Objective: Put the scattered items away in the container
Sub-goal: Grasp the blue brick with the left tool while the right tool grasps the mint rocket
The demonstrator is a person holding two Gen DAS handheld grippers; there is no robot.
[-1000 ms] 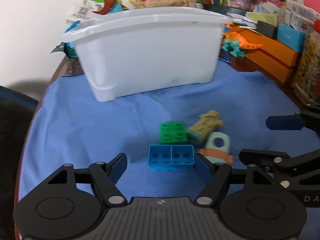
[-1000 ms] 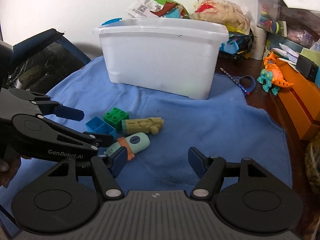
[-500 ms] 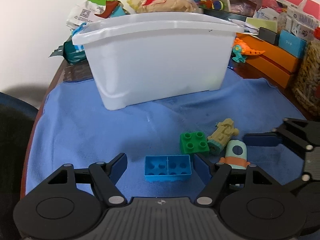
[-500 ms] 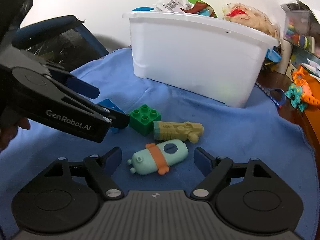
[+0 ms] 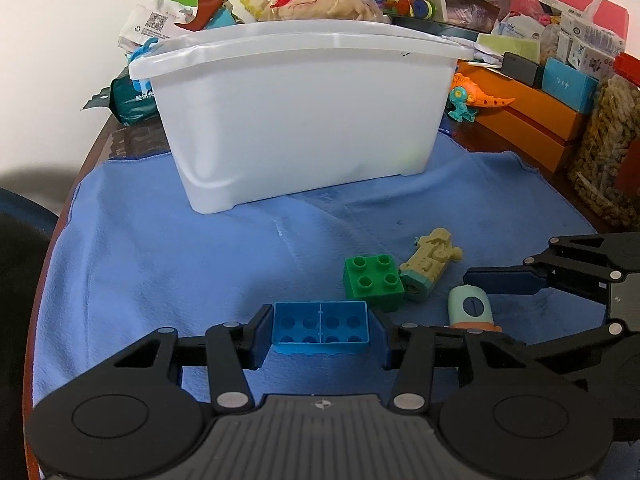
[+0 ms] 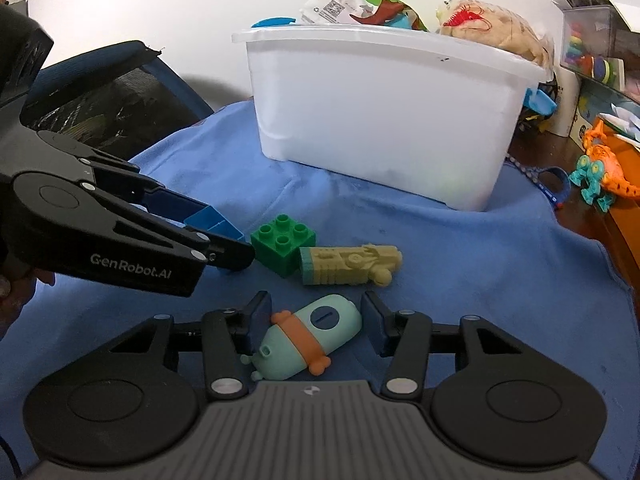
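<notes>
A white plastic bin (image 5: 304,120) stands at the back of a blue cloth (image 5: 160,240); it also shows in the right wrist view (image 6: 384,128). My left gripper (image 5: 320,332) has its pads against both ends of a blue brick (image 5: 320,328) lying hollow side up. My right gripper (image 6: 316,324) is closed in around a mint and orange rocket toy (image 6: 308,340), its pads at or just off the toy's sides. A green brick (image 5: 372,280) and a tan toy (image 5: 428,266) lie between them on the cloth.
Snack bags (image 5: 312,0) and boxes crowd the table behind the bin. Orange boxes (image 5: 532,112) and a toy dinosaur (image 5: 468,96) stand at the right. A dark chair back (image 6: 100,92) is at the left.
Both grippers moved forward over their toys and narrowed. The left jaws closed onto the blue brick. The right jaws closed in around the rocket toy.
</notes>
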